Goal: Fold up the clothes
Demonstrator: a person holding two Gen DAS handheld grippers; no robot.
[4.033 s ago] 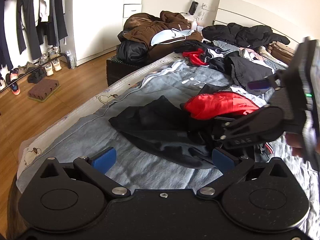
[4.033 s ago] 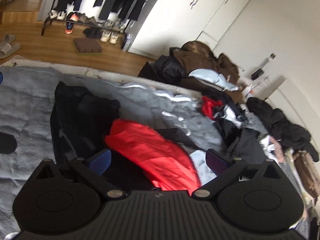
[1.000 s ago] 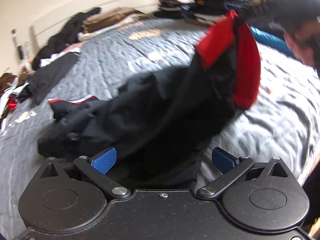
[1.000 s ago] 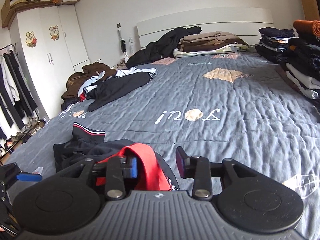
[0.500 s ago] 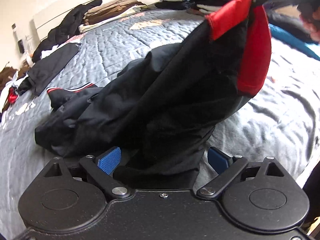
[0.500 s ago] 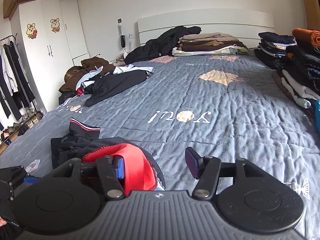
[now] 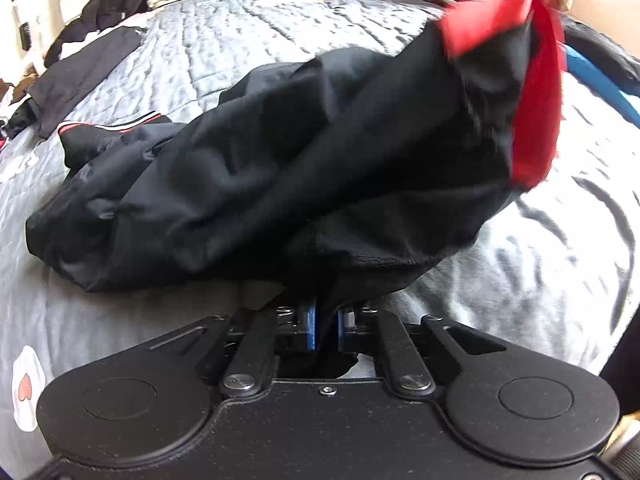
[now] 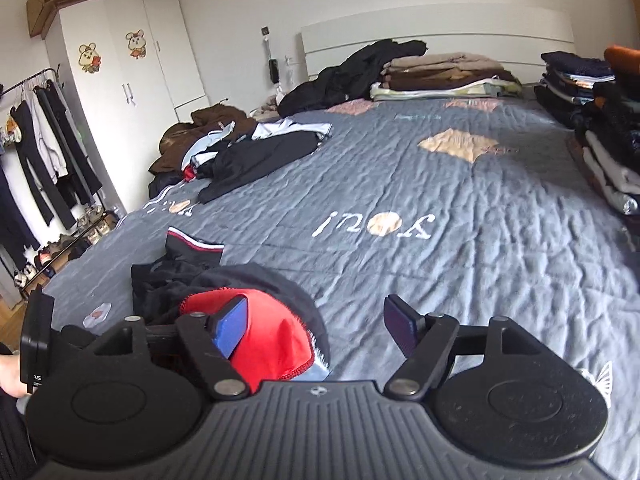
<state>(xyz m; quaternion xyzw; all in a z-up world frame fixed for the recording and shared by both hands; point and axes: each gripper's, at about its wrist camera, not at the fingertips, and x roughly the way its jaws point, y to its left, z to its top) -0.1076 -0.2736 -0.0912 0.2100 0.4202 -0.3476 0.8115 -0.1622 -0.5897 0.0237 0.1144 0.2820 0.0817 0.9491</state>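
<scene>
The black, thin-fabric garment with a red lining [image 7: 304,168] lies bunched near the foot edge of the grey quilted bedspread [image 8: 460,200], one end raised so the red inside shows, the rest trailing across the quilt toward a black cuff with red and white stripes [image 8: 192,246]. The left gripper [image 7: 325,326] is now clamped on a black fold of it at the near edge, its blue pads pressed almost together with cloth between them; half a second ago those pads stood wide apart on either side of the fabric. The right gripper [image 8: 316,326], which a second ago was narrow around the red lining, now has its jaws spread wide, the left pad resting against the red cloth [image 8: 272,340] and the other over bare quilt, so it holds nothing. The grip seems to have passed from right to left, which reads as regrasping to spread the garment out; it is still crumpled, not folded. Farther out, loose dark clothes [image 8: 256,156] lie by the bed's left edge, and folded stacks [image 8: 444,74] sit at the white headboard [image 8: 440,36] and along the right edge.
</scene>
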